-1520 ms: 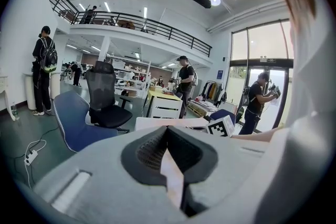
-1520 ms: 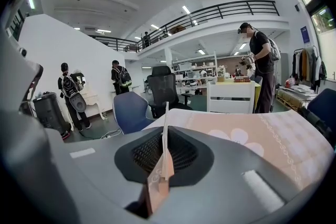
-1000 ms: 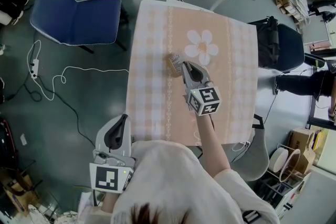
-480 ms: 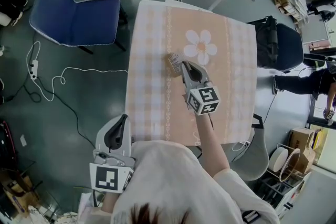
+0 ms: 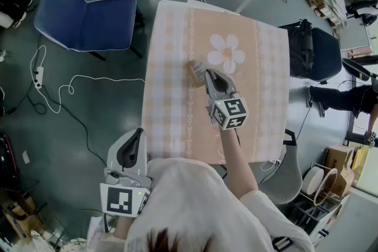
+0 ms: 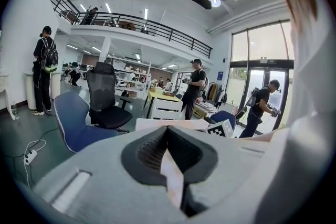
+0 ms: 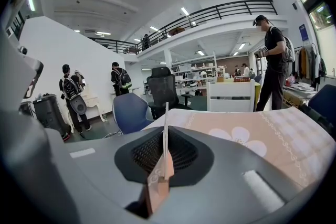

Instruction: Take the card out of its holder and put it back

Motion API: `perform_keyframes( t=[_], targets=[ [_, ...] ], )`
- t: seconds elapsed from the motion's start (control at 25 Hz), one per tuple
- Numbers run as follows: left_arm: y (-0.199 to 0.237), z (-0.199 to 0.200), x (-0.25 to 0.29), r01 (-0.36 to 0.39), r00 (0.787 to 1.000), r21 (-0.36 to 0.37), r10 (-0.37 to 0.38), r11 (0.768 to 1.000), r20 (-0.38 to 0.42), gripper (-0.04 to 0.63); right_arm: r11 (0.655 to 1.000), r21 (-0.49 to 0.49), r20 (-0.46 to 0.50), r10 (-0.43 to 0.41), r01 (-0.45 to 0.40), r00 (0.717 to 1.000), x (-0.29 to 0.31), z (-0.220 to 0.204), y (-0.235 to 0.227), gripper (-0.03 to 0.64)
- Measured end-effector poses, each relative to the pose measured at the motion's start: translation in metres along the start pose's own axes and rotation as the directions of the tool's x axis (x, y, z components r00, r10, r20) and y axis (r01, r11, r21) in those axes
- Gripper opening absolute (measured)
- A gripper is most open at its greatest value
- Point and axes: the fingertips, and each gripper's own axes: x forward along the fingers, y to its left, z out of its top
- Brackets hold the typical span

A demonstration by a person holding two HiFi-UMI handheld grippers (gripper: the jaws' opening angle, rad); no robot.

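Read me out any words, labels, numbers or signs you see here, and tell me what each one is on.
Nothing here can be read as text.
On the marker cube of the right gripper: black-and-white square patterns, no letters.
On the marker cube of the left gripper: the same.
On the card: seen edge-on, so its face is hidden.
On the blue wall sign: too small to read.

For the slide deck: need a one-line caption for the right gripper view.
Right tool shut on a thin card seen edge-on, with the flower-print tablecloth ahead.
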Motion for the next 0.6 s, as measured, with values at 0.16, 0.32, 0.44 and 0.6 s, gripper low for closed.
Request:
perform_keyframes(
  t=[0.16, 0.32, 0.44, 0.6],
  targets=[
    [0.0001, 0.0017, 0.0011, 0.002, 1.0, 0.0, -0.002, 1.0, 0.006, 0.0, 1.0, -0.002, 0.0, 0.0, 0.0, 1.0, 0.001, -0.0003, -0.0001, 0.014],
    [0.0015, 0.0017, 0.0007, -0.003, 1.0, -0.001, 0.003, 1.0, 0.004, 0.0, 1.0, -0.001, 0.002, -0.003, 0.003, 1.0, 0.0008, -0.0002, -0.0006, 0.014],
    [0.0024, 0.0005, 0.0007, -0.005, 1.0, -0.005, 0.005, 1.0, 0.003, 0.0, 1.0, 0.0, 0.001, -0.004, 0.004, 1.0, 0.0011, -0.001, -0.0002, 0.014],
    [0.0012, 0.0033, 0.0008, -0.001, 1.0, -0.007, 0.001, 1.0, 0.004, 0.0, 1.0, -0.001, 0.003, -0.004, 0.004, 1.0, 0.0005, 0.0009, -0.0003, 0.014]
  ],
)
